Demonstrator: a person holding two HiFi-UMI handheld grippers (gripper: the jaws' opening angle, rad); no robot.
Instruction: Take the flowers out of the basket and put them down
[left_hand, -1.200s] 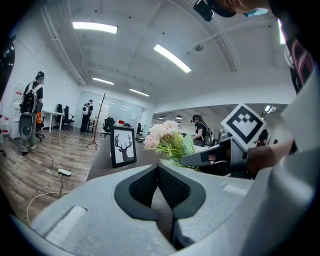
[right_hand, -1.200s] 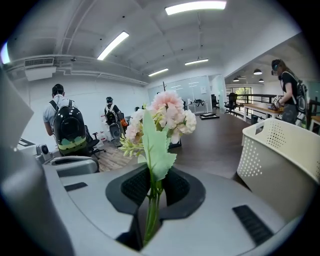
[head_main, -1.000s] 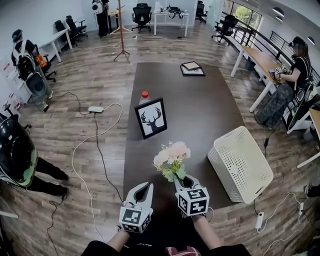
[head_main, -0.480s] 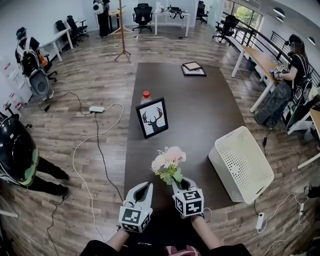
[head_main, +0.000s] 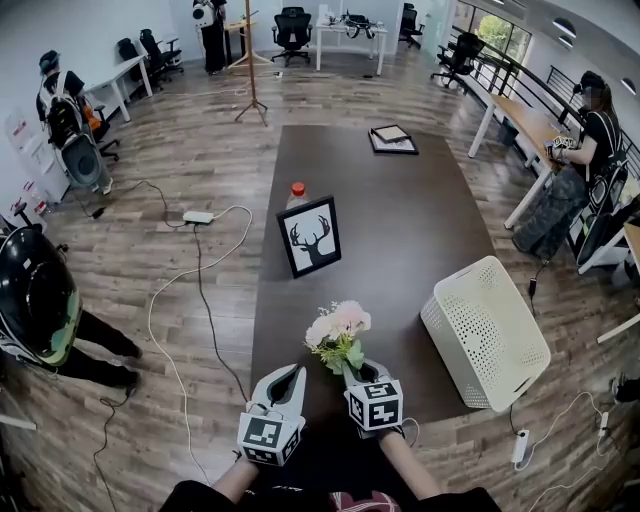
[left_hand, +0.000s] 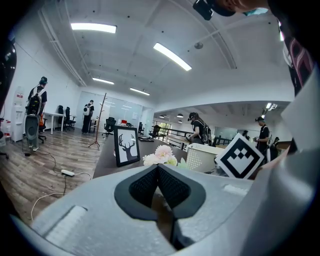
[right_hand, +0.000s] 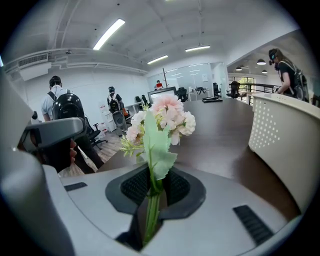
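Note:
A bunch of pale pink flowers (head_main: 338, 325) with green leaves stands upright over the near part of the dark table (head_main: 400, 230). My right gripper (head_main: 360, 372) is shut on its green stems, which run between the dark pads in the right gripper view, with the blossoms (right_hand: 162, 120) rising above them. The white perforated basket (head_main: 487, 330) lies on its side at the table's right edge, apart from the flowers. My left gripper (head_main: 287, 375) sits beside the right one at the near edge, its jaws shut with nothing between them; the left gripper view shows the flowers (left_hand: 160, 155) just beyond.
A framed deer picture (head_main: 309, 236) stands at mid table with a red-capped bottle (head_main: 296, 193) behind it. A dark tray (head_main: 391, 139) lies at the far end. Cables and a power strip (head_main: 198, 217) run over the wooden floor at left. People stand around the room's edges.
The flowers and my right gripper have sunk toward the table and come a little nearer to me. The left gripper has kept still.

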